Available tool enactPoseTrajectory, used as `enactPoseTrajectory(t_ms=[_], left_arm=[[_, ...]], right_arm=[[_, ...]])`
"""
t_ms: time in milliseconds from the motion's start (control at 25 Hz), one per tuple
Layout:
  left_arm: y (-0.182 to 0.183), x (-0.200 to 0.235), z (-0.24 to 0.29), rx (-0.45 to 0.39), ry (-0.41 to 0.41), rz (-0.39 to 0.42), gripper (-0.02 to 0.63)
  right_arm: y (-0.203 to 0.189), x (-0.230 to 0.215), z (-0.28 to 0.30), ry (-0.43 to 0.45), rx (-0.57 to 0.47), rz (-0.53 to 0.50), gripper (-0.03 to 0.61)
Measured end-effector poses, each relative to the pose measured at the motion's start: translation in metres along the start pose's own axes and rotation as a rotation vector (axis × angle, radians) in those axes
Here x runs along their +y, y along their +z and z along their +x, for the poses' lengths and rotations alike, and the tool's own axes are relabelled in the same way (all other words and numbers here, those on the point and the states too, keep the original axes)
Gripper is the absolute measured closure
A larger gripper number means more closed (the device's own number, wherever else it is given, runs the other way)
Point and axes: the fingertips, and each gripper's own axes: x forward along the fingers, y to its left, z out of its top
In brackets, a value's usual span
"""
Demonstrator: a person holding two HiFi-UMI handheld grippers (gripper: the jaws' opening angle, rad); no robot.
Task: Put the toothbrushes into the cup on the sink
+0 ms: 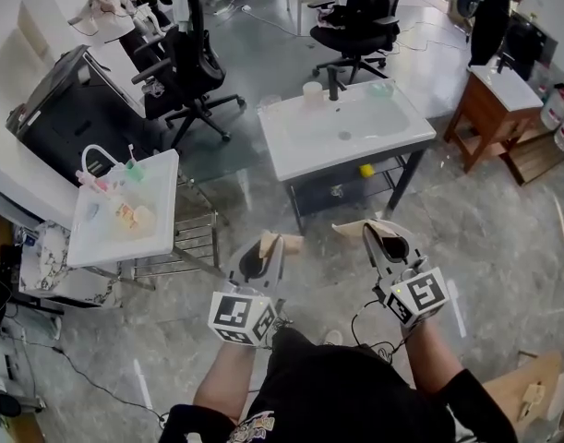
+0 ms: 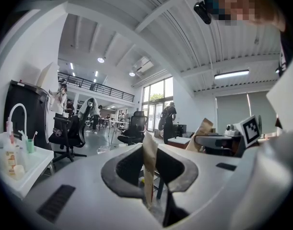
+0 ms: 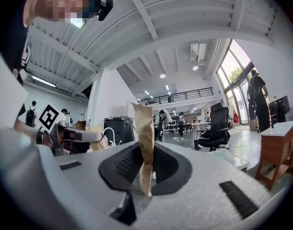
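Closest in, at six o'clock in the head view, the left gripper (image 1: pixel 283 243) and the right gripper (image 1: pixel 354 230) are held level side by side. Each has its tan jaws pressed together with nothing between them. At nine o'clock, near the left gripper, a white desk (image 1: pixel 157 233) carries a green cup (image 2: pixel 29 146), and what look like the toothbrushes (image 2: pixel 34 135) stand in it, untouched. At twelve o'clock, well apart from both grippers, stands the sink (image 1: pixel 300 150), with a dark faucet (image 1: pixel 334 81) and a pale cup (image 1: pixel 312 92) just beside it at the back rim. A greenish cup (image 1: pixel 383 88) sits at the faucet's other side, so a brush could end up in the wrong cup. The brushes are thin and likely to slip or twist in the jaws. Pulling one out at a slant could tip the green cup. A cable (image 1: pixel 360 326) trails over the glossy grey stone floor (image 1: pixel 503 247) by the feet and could snag a step. Farther off, at eleven and one o'clock, are office chairs (image 1: pixel 194 63), with a wooden side table (image 1: pixel 489 109) at two o'clock and a standing person (image 1: pixel 492 7) beyond it.
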Motion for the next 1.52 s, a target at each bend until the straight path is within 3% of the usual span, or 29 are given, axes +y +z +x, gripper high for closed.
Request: enactPoseTrajectory(t_ms=[400, 760, 1520], left_arm=[[-0.001, 0.005, 0.022, -0.017, -0.012, 0.001, 0.548], [-0.004, 0.031, 0.073, -0.012, -0.033, -0.01, 0.548], [-0.009, 0.179, 0.203, 0.04, -0.071, -0.079, 0.548]], right_arm=[[-0.001, -0.017, 0.01, -0.018, -0.01, -0.007, 0.531], [-0.009, -0.053, 0.041, -0.064, 0.01, 0.001, 0.531], [-0.024, -0.107, 0.236, -0.087, 0.077, 0.024, 0.531]])
